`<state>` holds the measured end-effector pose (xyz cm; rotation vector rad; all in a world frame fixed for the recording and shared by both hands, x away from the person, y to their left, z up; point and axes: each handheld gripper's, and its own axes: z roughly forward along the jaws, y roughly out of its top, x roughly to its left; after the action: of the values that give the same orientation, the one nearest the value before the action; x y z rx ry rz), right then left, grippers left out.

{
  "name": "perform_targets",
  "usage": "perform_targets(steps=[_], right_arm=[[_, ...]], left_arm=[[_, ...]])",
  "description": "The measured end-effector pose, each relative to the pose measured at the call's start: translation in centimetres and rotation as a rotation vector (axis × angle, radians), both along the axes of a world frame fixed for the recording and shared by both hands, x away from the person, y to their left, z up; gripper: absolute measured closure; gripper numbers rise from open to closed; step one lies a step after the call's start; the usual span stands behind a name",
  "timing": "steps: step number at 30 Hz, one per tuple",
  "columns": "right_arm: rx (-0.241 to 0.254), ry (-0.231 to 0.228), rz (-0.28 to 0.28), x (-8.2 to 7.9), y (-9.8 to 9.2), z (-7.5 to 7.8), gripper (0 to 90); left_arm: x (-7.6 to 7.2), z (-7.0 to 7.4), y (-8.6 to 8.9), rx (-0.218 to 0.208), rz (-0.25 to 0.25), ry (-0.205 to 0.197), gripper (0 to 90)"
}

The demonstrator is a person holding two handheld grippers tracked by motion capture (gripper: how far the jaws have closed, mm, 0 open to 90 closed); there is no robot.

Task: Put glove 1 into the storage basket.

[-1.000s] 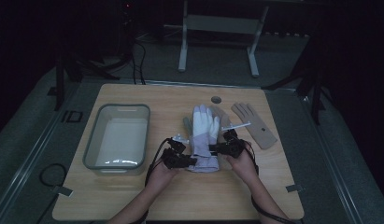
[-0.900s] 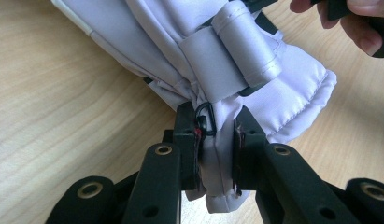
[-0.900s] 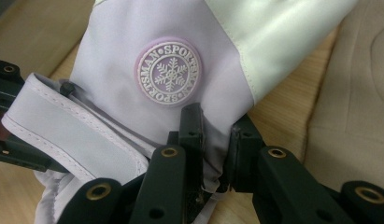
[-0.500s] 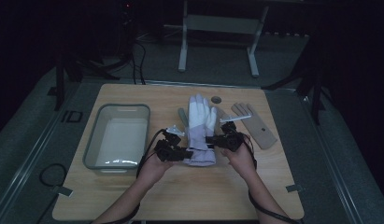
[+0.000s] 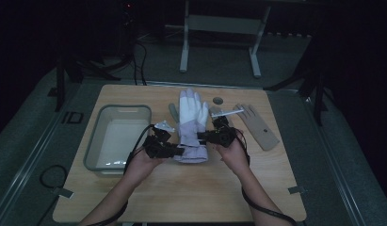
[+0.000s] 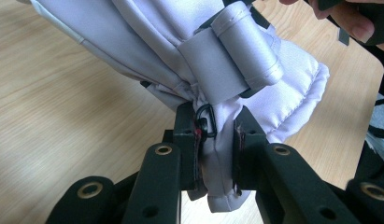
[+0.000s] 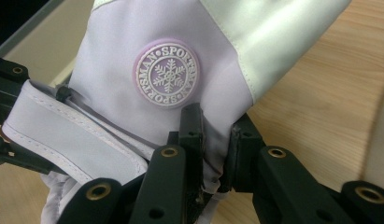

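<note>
Taking up most of the scene is a wooden table (image 5: pixel 181 197), and on its left half a clear plastic tub (image 5: pixel 116 136) is set, open side up. One tub is counted.

Three gloves can be counted. The biggest, a pale lilac ski glove (image 5: pixel 191 127), is laid in the middle of the table with its fingers pointing far and its cuff near. A tan glove (image 5: pixel 258 126) is laid flat to the right, well apart from it. A grey glove (image 5: pixel 173 112) is mostly hidden behind the lilac one, so just a bit is seen at its far left edge.

The lilac glove's cuff is pinched from both sides. The left gripper (image 6: pixel 216 149) is clamped on the gathered cuff fabric, right by a small black clip, and the right gripper (image 7: pixel 213 140) is closed on the cuff edge just below a round snowflake badge (image 7: pixel 167 73).

A small dark round disc (image 5: pixel 218 100) is seen at the far side, and a thin white stick (image 5: pixel 227 113) is laid between the lilac and tan gloves.
</note>
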<state>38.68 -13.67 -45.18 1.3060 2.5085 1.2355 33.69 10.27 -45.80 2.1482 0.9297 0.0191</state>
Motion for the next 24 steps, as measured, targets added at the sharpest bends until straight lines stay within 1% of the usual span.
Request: perform_targets(steps=[3, 7, 8, 9, 11, 17, 18, 21, 24], right_arm=[[0.010, 0.003, 0.009, 0.0, 0.8, 0.2, 78.5], [0.016, 0.007, 0.020, 0.1, 1.8, 0.5, 78.5], [0.016, 0.007, 0.020, 0.1, 1.8, 0.5, 78.5], [0.016, 0.006, 0.024, 0.1, 2.0, 0.6, 78.5], [0.027, 0.007, 0.036, 0.1, 2.9, 0.9, 78.5], [0.033, 0.004, 0.055, 0.1, 4.9, 1.6, 78.5], [0.036, 0.005, 0.059, 0.2, 5.3, 1.6, 78.5], [0.038, 0.004, 0.069, 0.2, 6.6, 1.9, 78.5], [0.037, 0.004, 0.080, 0.3, 7.9, 2.2, 78.5]], left_arm=[[-0.2, 0.3, 0.8, -0.005, 0.005, 0.000, 76.1], [-0.4, 0.7, 1.9, 0.001, 0.010, 0.001, 76.1], [-0.4, 0.7, 1.9, 0.001, 0.010, 0.001, 76.1], [-0.5, 1.0, 2.6, 0.000, 0.017, -0.003, 76.1], [-0.7, 1.3, 3.2, 0.004, 0.022, -0.004, 76.1], [-1.1, 1.9, 5.2, -0.002, 0.044, -0.008, 76.1], [-1.2, 2.0, 5.5, 0.005, 0.047, -0.012, 76.1], [-1.4, 2.3, 6.8, 0.004, 0.059, -0.012, 76.1], [-1.7, 2.5, 8.0, 0.009, 0.081, -0.018, 76.0]])
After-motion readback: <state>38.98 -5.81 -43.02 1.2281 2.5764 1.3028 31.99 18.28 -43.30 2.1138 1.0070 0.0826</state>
